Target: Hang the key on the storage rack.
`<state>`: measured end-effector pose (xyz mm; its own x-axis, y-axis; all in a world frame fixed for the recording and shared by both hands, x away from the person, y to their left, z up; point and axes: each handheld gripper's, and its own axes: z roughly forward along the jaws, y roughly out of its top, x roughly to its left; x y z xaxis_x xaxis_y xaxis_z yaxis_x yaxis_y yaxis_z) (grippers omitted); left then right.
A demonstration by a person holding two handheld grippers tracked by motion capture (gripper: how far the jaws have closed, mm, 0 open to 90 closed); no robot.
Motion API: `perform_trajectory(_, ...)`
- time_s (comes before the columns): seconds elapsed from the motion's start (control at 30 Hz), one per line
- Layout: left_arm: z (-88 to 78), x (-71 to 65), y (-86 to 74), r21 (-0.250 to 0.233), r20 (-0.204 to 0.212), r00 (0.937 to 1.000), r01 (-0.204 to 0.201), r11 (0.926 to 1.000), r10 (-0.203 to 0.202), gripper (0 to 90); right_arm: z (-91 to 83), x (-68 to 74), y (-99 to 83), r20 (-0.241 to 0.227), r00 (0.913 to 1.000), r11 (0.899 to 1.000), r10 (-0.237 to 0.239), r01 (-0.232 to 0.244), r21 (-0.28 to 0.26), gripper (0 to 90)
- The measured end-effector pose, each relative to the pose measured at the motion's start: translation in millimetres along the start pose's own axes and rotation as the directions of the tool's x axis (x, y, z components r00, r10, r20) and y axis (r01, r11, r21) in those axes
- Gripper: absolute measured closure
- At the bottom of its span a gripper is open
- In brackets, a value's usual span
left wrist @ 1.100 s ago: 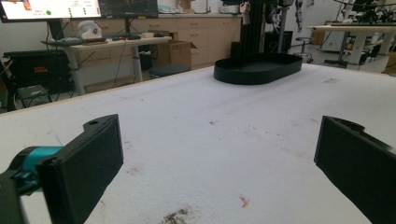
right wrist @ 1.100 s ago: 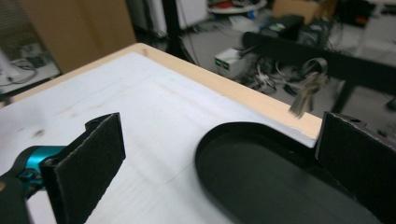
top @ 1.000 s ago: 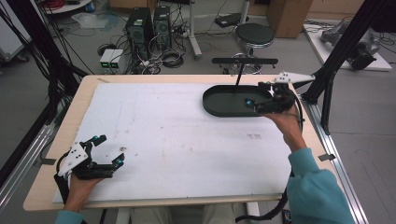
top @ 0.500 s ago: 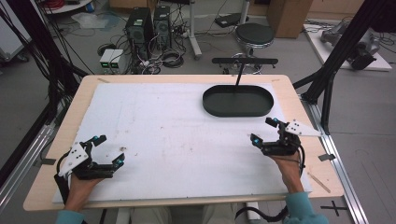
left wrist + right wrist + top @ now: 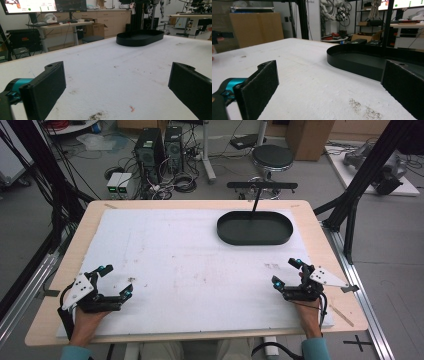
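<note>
A black oval tray lies empty at the far right of the white mat. My left gripper rests low at the near left corner of the mat, open, with nothing between its jaws. My right gripper sits at the near right, well in front of the tray, open and empty too. In the left gripper view the left gripper has wide-set jaws that frame bare mat, with the tray far off. In the right gripper view the right gripper points toward the tray, close ahead on the right.
A thin black post with a crossbar rises at the tray's far side. The wooden table edge runs just right of my right gripper. Faint stains mark the mat. Computers, cables and a stool stand on the floor beyond the table.
My right gripper has come back from over the tray to the near right of the mat. The left gripper has stayed where it was.
</note>
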<state>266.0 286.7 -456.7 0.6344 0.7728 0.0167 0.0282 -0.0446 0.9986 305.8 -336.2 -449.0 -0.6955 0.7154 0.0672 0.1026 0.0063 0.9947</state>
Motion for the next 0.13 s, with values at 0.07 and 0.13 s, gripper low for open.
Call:
perform_trajectory(0.07, -0.1, -0.3, 0.0, -0.002, 0.003, 1.0, -0.001, 1.0, 0.001, 1.7, 0.7, 1.7, 0.0, 0.007, 0.9998, 1.0, -0.021, 0.021, 0.005, 0.6)
perform_trajectory(0.13, -0.1, -0.7, -0.1, -0.005, 0.006, 1.0, -0.002, 1.0, 0.002, 1.7, 0.9, 3.2, -0.1, 0.016, 0.9996, 1.0, -0.024, 0.024, 0.009, 0.6)
